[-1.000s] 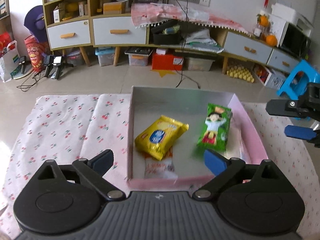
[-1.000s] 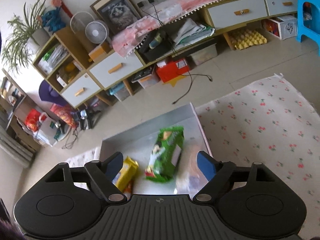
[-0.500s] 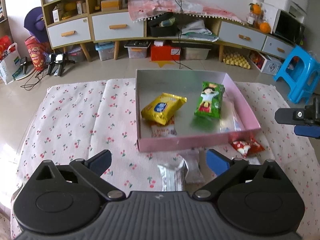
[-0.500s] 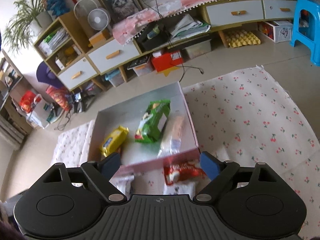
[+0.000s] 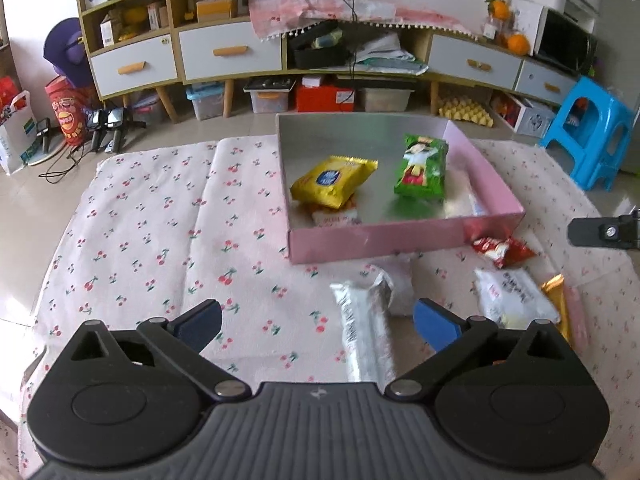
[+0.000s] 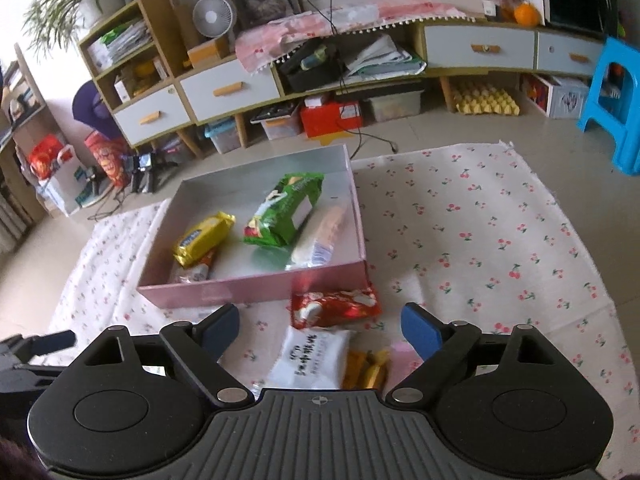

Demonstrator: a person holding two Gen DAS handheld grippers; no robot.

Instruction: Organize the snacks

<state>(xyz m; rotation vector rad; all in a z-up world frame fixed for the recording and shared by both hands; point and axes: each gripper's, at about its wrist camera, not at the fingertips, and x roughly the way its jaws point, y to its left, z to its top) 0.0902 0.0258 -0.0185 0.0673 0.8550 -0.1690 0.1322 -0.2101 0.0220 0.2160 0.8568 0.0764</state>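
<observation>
The left gripper [image 5: 316, 322] is hovering with its blue-padded jaws spread wide and empty, a crinkled silver foil snack packet [image 5: 366, 336] lying between them on the cherry-print cloth [image 5: 160, 240]. The right gripper [image 6: 320, 326] is likewise gaping wide, framing a glossy red snack pouch [image 6: 334, 306] and a white printed snack bag [image 6: 310, 358]; something orange beside it is showing, though I cannot identify it. The shallow pink cardboard box [image 5: 376, 240] is already holding a yellow foil packet [image 5: 334, 180] and a green wrapper [image 5: 424, 166]. Slippery foil could be squirting out of a pinch, and the red pouch, nearly touching the box's front wall, is risking a jaw nudging the box. Open cloth is lying to both sides.
</observation>
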